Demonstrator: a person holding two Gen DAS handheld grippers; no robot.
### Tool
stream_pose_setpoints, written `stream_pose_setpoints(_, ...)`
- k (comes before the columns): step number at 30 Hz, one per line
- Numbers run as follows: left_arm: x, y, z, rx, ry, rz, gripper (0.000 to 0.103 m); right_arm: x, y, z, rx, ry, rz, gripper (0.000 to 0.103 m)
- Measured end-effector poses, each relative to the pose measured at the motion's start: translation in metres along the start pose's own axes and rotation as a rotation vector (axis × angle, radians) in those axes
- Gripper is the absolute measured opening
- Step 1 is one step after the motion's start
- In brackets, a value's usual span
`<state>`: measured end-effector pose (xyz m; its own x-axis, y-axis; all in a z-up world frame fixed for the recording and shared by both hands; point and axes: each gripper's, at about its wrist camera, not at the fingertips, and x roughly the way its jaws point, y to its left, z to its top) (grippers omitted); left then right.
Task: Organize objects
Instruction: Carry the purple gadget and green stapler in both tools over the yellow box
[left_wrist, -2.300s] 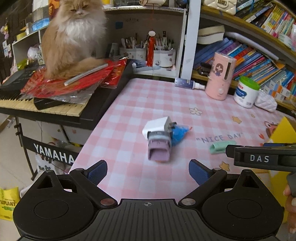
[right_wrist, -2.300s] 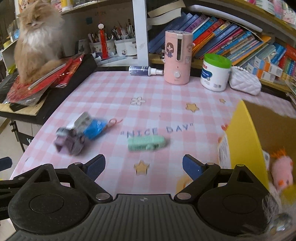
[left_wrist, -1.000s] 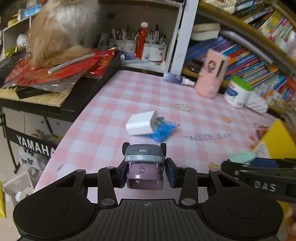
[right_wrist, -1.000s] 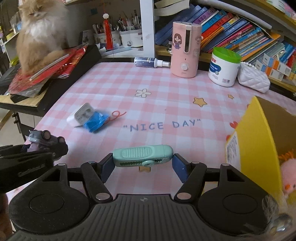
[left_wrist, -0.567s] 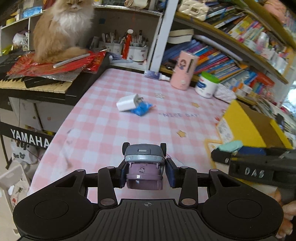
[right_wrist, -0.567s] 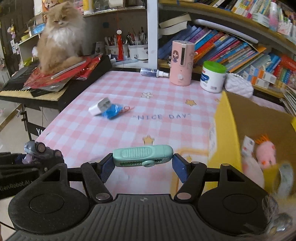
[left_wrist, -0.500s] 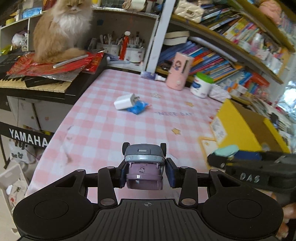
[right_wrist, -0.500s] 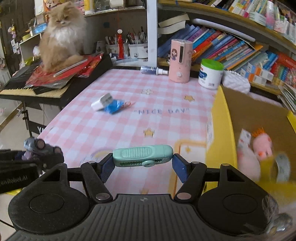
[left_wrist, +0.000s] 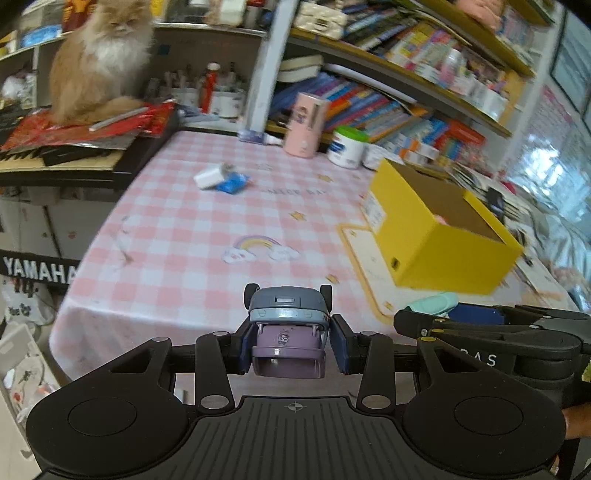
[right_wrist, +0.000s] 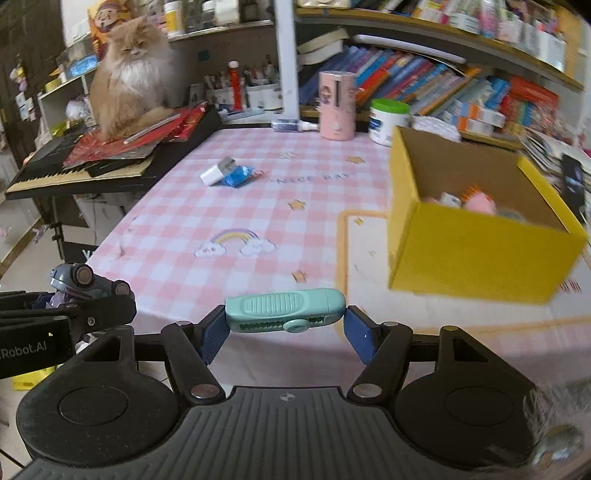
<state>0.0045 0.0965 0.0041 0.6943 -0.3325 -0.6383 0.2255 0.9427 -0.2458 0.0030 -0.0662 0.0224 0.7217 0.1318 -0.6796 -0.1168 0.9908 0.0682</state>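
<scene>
Left claw (left_wrist: 291, 345) clamped on a small purple-grey toy car (left_wrist: 287, 328), wheels up, held off the near edge of the table (left_wrist: 177, 236). Right claw (right_wrist: 284, 332) clamped endwise on a mint-green cutter-shaped tool (right_wrist: 284, 309), lying level between the blue pads, also clear of the table. In the left wrist view the right claw sits just to the right of the left one. Open yellow box (right_wrist: 476, 254) ahead and right on the pink checked cloth; pink plush toy (right_wrist: 480, 201) and other small items inside, blurred. White charger block (right_wrist: 214, 173) touching a blue packet (right_wrist: 238, 176), mid-table, well apart from the box. Cat (right_wrist: 129, 88) sits on red wrappers over the keyboard (right_wrist: 74, 170), far left.
</scene>
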Motion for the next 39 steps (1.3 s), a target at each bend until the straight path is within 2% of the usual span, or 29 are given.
stream_pose_setpoints(9,0.002,-0.041,-0.008,0.113,0.025,-0.116,0.039,-0.039,-0.031,-0.033,0.133,-0.005,-0.109,0.065)
stream_pose_setpoints(22,0.034,-0.107,-0.009,0.223,0.096,-0.264,0.039,-0.073,-0.09,-0.062,0.277,-0.003,-0.26,0.065)
stream_pose_setpoints(28,0.046,-0.136,-0.005,0.261,0.102,-0.291,0.039,-0.078,-0.123,-0.062,0.324,-0.006,-0.296,0.065)
stream_pose_setpoints(39,0.076,-0.179,0.018,0.278,0.085,-0.288,0.039,-0.071,-0.174,-0.044,0.33,-0.01,-0.3,0.065)
